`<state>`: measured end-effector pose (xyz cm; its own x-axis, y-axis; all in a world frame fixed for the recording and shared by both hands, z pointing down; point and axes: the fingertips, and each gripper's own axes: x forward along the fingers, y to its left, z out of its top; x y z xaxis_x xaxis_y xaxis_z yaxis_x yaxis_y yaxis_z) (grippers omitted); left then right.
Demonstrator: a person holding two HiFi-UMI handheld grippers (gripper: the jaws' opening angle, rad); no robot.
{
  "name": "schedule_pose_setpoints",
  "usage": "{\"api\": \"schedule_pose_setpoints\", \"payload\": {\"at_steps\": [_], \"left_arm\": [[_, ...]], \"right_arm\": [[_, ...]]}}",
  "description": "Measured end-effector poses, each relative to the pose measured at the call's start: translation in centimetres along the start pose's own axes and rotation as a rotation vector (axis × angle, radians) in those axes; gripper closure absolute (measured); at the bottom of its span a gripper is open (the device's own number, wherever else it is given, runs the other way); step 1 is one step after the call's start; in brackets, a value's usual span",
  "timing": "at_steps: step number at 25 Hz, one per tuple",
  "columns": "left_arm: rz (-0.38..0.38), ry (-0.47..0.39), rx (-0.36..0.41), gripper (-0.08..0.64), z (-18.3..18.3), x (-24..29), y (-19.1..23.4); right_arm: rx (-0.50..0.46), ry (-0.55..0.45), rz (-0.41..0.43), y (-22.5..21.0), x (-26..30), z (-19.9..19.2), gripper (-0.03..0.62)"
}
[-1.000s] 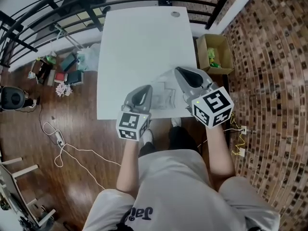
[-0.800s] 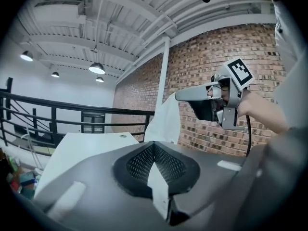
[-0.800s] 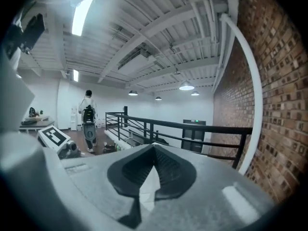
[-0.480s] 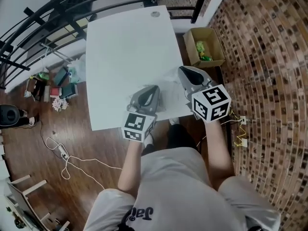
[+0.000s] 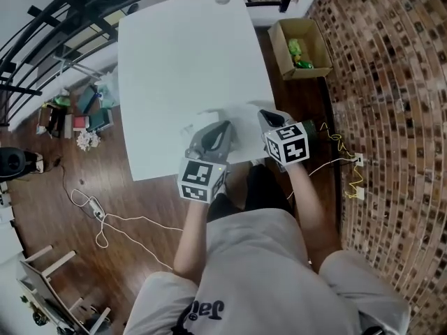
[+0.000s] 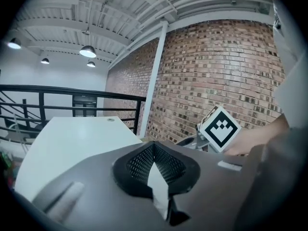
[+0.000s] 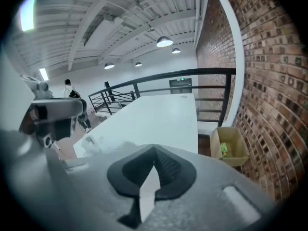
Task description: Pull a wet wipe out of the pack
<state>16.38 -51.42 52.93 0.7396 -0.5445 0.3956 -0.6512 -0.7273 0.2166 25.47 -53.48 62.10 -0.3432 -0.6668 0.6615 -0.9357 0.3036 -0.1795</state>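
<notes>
A crumpled, translucent wet wipe pack (image 5: 242, 121) lies near the front edge of the white table (image 5: 181, 61). In the right gripper view the pack (image 7: 98, 142) sits just left of my jaws. My left gripper (image 5: 225, 125) hovers over the table's front edge, left of the pack, with its jaws together and nothing between them (image 6: 154, 144). To the right of the pack, close above the table edge, my right gripper (image 5: 264, 114) is also shut and empty (image 7: 154, 148). Each gripper shows in the other's view: the right one's marker cube (image 6: 219, 127) and the left gripper's body (image 7: 53, 109).
An open cardboard box (image 5: 299, 47) holding green items stands on the floor right of the table, against the brick wall (image 5: 391, 82). A black railing (image 5: 63, 12) runs behind the table. Clutter (image 5: 80, 114) and a cable (image 5: 98, 211) lie on the floor to the left.
My right gripper has dropped toward the table's front edge beside the pack. The left gripper has shifted a little and sunk slightly. Both stay shut.
</notes>
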Motion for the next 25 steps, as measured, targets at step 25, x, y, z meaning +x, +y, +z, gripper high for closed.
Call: {"api": "schedule_pose_setpoints", "payload": {"at_steps": [25], "left_arm": [[-0.007, -0.261, 0.054, 0.545, 3.0, -15.9, -2.1]], "right_arm": [[-0.093, -0.405, -0.140, 14.3, -17.7, 3.0, 0.600]]}}
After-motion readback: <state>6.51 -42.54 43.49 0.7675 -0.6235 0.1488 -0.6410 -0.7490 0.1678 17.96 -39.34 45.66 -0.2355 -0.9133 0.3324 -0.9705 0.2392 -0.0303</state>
